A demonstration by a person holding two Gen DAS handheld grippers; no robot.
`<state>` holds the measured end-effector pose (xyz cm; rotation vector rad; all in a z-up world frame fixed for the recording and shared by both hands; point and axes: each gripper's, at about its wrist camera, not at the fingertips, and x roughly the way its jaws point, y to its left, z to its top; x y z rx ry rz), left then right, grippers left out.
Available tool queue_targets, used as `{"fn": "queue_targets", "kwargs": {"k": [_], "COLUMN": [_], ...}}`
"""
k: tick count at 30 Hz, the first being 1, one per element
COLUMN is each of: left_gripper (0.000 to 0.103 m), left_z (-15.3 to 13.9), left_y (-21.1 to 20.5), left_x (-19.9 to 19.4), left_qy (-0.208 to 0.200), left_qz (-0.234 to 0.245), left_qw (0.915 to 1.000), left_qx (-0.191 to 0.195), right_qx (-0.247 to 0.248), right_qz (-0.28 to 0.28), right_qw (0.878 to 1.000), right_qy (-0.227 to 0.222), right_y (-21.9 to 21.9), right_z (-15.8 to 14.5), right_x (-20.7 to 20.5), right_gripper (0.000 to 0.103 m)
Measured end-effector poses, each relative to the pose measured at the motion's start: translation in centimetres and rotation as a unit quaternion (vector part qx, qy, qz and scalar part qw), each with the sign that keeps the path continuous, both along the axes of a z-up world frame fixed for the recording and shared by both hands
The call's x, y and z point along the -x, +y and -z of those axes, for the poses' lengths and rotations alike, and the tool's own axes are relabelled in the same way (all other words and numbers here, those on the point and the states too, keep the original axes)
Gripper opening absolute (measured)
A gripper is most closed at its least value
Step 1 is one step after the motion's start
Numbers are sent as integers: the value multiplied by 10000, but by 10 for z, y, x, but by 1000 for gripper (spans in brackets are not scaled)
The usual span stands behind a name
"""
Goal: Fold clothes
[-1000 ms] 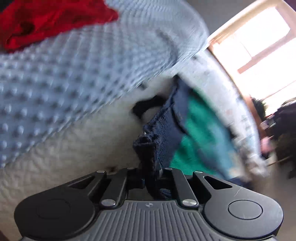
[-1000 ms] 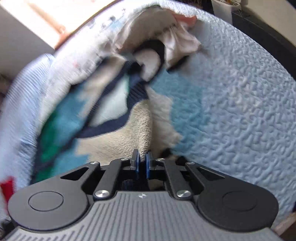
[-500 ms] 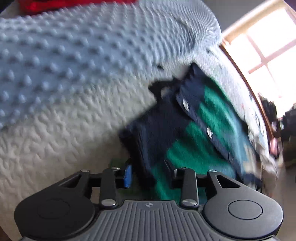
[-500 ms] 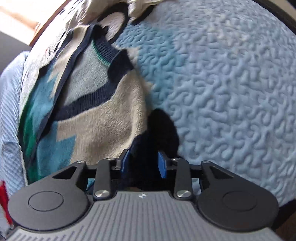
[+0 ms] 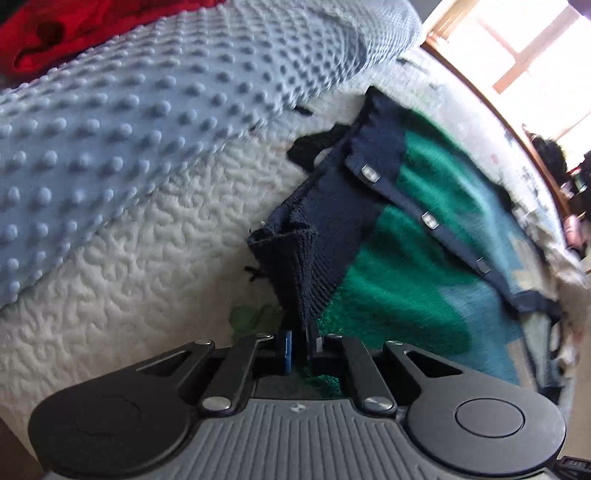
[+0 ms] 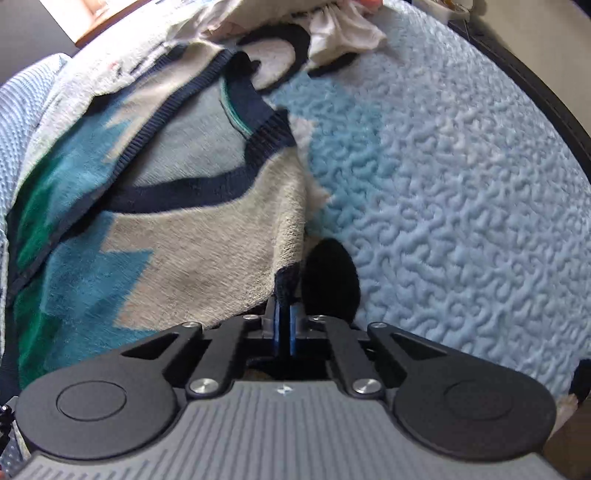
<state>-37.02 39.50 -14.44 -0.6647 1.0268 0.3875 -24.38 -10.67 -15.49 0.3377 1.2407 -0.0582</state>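
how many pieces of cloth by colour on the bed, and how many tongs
patterned cardigan (green, blue, beige, navy): 1
red garment: 1
blue dotted blanket: 1
white crumpled cloth: 1
tongs: 2, left, right, each shut on the cardigan
total: 6

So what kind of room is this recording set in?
Probably a bedroom: the cardigan lies on a quilted bedspread, with a dotted blue blanket and a sunlit window beyond.
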Motion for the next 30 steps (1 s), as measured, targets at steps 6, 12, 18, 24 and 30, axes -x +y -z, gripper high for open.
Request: {"fn": "queue_targets", "kwargs": {"k": [6,12,18,24,30], "left_gripper": [9,21,24,36,59], "left_z": [10,-9,-46,-76,-81], "left_y": [-3,3,10,-14,-51], "left_x": [-7,1,14,0,-26], "left_qy": [183,246,175,-130,-163], "left_qz": [-20,-146,-85,837,1679], "left_qw": [9997,9995,9996,9943,9804], "left_qx": [-167,-141,-180,-650,-1015], "right_qx": [202,662,1025,1394,1529], "right_qz": [26,-199,-489,-1384,-2312], "right_qw": [9996,9969,9933,9804,9593], "right_qy": [176,385,233,-176,-529], "right_y": [7,19,37,90,155], "right_z": [10,-7,-44,-64,-71], "right_x": [-4,-6,3,-2,-2], "right_gripper": [6,13,16,24,41]}}
